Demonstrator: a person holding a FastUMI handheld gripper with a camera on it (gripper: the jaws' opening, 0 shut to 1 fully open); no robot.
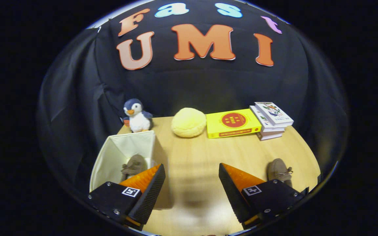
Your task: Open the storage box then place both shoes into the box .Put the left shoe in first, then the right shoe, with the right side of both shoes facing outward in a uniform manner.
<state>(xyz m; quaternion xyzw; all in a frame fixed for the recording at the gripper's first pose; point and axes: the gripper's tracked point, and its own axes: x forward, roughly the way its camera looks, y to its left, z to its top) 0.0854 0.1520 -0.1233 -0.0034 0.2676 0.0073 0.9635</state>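
A cream fabric storage box [110,154] stands open on the wooden table, to the left and just ahead of my left finger. One brown shoe [133,165] lies inside it, partly hidden by the left finger [143,190]. The other brown shoe [279,170] rests on the table to the right, just beyond the right finger [241,191]. My gripper [192,188] is open, its orange-and-black fingers wide apart above bare table, with nothing between them.
At the back of the table [192,157] sit a plush penguin [136,116], a round yellow cushion [188,122], a yellow book [233,123] and a stack of white books [272,119]. Black cloth walls close the booth behind and at both sides.
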